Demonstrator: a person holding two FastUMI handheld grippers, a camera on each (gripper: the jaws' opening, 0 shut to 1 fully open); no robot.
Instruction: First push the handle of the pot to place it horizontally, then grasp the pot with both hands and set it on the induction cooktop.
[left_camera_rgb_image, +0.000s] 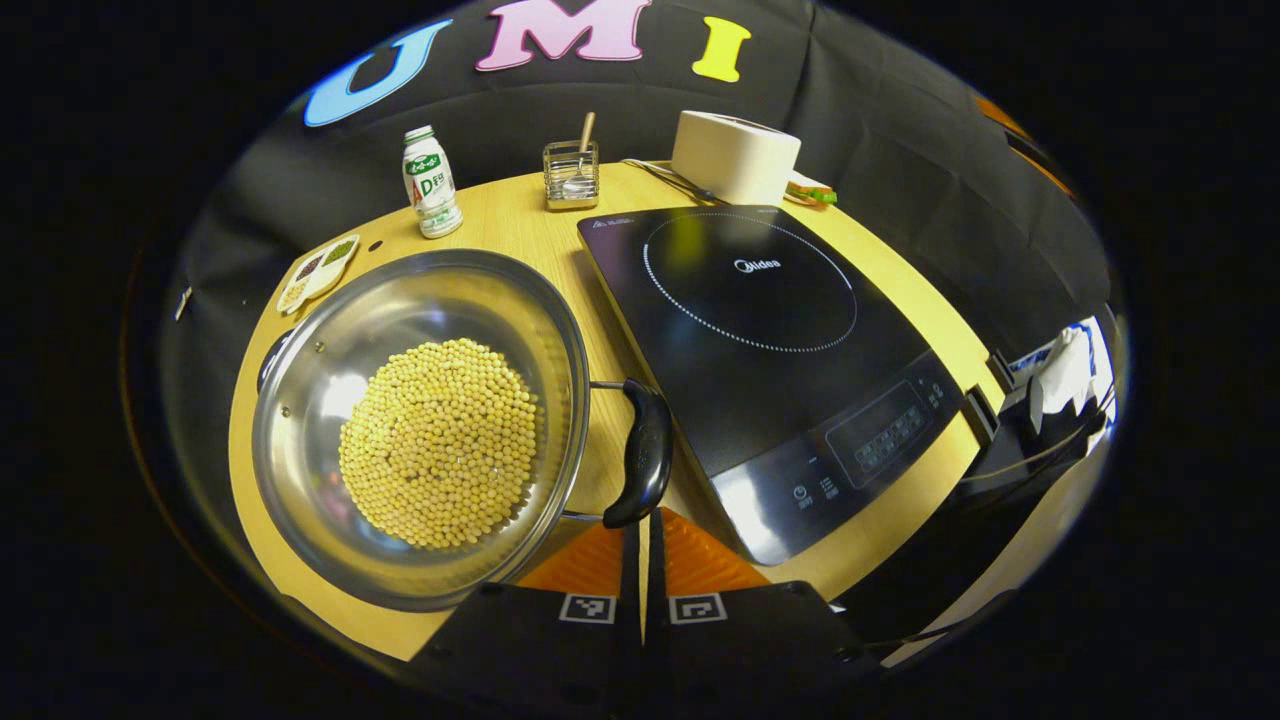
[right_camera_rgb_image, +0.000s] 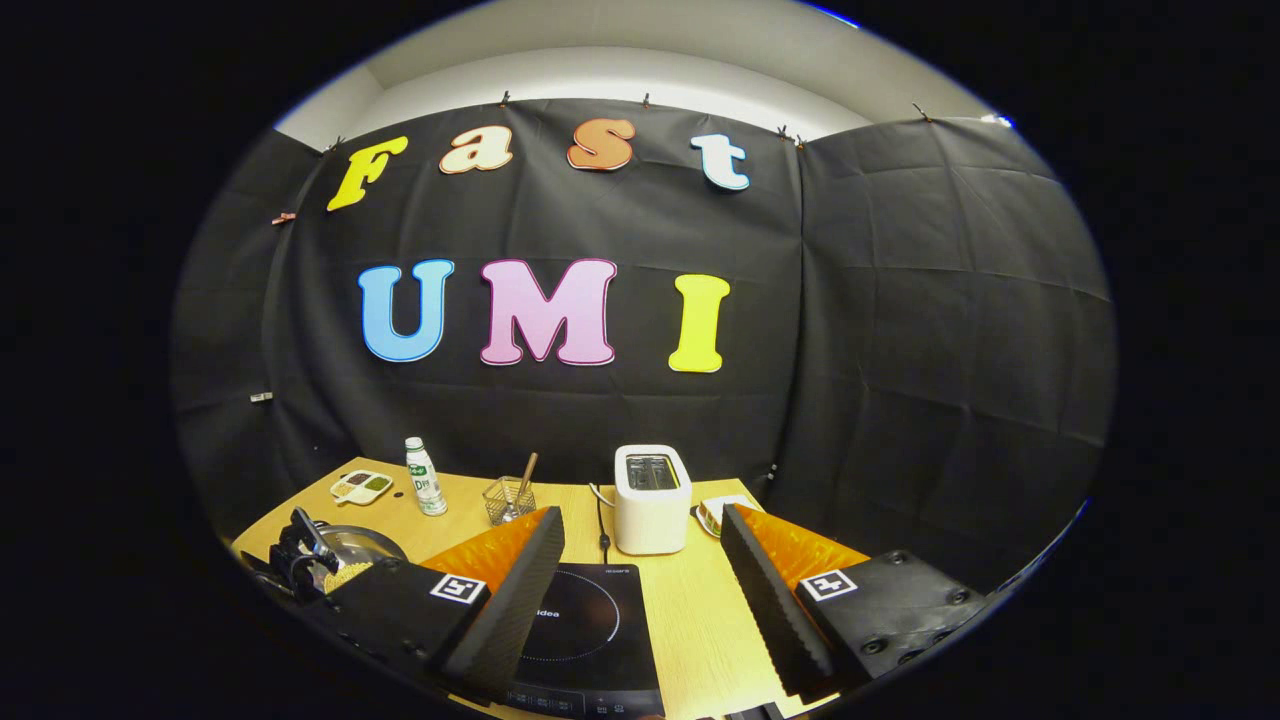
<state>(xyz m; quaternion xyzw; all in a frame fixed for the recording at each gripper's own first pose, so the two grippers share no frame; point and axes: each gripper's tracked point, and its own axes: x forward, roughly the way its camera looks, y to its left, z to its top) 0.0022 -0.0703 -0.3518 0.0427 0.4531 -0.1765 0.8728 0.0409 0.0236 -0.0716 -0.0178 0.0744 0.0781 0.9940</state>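
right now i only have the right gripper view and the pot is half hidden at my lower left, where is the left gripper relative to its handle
observer: The left gripper is shut, its fingertips together just short of the black handle. I can't tell whether they touch it.
operator: which way does that handle point
observer: It sticks out from the rim of the pot toward the induction cooktop, ending close to the cooktop's edge.
operator: anything inside the pot
observer: Yes, a heap of yellow beans covers the bottom.
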